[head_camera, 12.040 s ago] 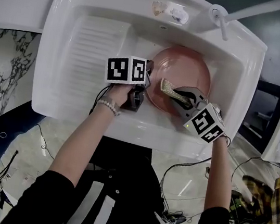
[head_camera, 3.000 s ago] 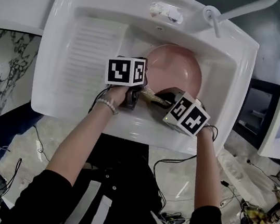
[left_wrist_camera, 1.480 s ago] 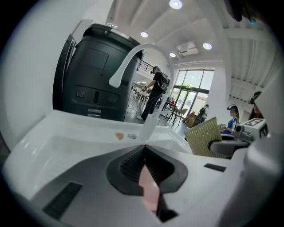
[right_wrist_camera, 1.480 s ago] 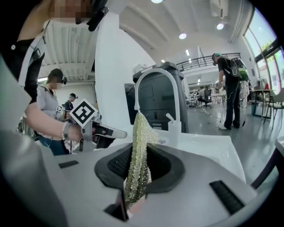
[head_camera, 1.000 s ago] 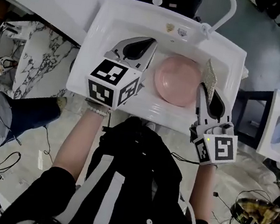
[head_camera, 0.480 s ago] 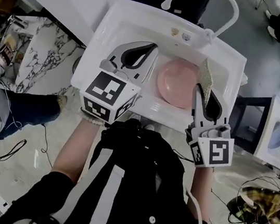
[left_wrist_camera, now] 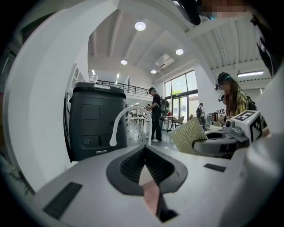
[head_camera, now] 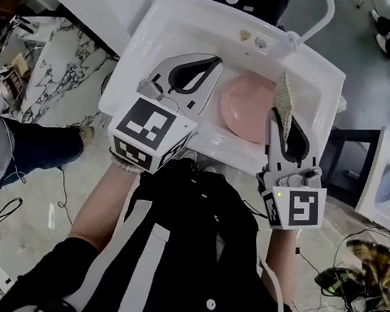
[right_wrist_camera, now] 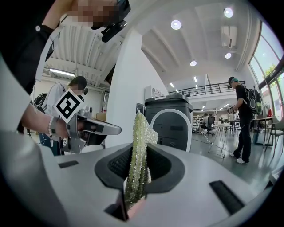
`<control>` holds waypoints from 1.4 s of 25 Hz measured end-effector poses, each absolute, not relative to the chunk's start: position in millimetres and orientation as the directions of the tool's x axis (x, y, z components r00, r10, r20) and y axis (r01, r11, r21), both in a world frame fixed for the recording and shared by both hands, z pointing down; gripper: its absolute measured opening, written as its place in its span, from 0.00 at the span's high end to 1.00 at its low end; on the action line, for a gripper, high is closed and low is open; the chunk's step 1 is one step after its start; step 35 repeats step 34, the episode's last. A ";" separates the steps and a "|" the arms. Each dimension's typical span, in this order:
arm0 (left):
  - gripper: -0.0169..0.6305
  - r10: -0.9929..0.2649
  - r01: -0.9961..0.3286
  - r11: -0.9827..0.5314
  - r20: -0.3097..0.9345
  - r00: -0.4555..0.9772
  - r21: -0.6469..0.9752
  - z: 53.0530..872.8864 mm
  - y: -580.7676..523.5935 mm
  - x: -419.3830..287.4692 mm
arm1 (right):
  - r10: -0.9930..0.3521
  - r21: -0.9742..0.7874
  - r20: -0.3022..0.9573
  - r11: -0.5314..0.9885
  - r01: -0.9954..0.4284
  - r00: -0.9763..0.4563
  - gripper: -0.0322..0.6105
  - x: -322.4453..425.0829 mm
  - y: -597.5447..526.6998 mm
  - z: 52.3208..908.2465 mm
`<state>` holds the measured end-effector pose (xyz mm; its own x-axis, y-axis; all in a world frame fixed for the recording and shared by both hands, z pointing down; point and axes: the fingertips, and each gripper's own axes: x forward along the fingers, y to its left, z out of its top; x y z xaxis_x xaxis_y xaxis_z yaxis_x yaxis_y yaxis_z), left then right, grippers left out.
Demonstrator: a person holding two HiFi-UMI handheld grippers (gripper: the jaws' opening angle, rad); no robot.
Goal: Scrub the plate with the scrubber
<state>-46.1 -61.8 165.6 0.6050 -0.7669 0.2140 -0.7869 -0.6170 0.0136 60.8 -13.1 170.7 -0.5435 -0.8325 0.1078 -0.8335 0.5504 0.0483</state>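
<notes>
Person wears black white-striped top [head_camera: 197, 233] and beaded bracelet [head_camera: 126, 167].

Over the plate: open room above the pink plate [head_camera: 245, 109] in the sink [head_camera: 225, 148].
Left side: the left gripper [head_camera: 214, 62], jaws together, hangs over the basin just beside the plate.
Right side: the right gripper [head_camera: 275, 114], jaws clamped on the upright scrubber [head_camera: 285, 96], stands by the plate's right edge.
Far side: the faucet [head_camera: 325, 14] arches over the back rim, with a dark cabinet [left_wrist_camera: 95, 119] behind.
</notes>
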 end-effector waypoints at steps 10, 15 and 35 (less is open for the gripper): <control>0.97 -0.766 -0.787 -0.616 0.222 0.604 0.016 167.6 -55.9 -54.4 | -0.830 0.056 0.128 0.552 -0.832 -0.543 0.84 53.0 -10.4 174.8; 0.97 -0.765 -0.788 -0.615 0.223 0.604 0.024 168.5 -51.4 -56.1 | -0.830 0.056 0.138 0.552 -0.832 -0.541 0.84 51.0 -6.6 177.2; 0.97 -0.751 -0.779 -0.626 0.241 0.615 0.035 175.0 -47.0 -52.0 | -0.833 0.049 0.179 0.540 -0.840 -0.524 0.84 55.8 -2.6 187.9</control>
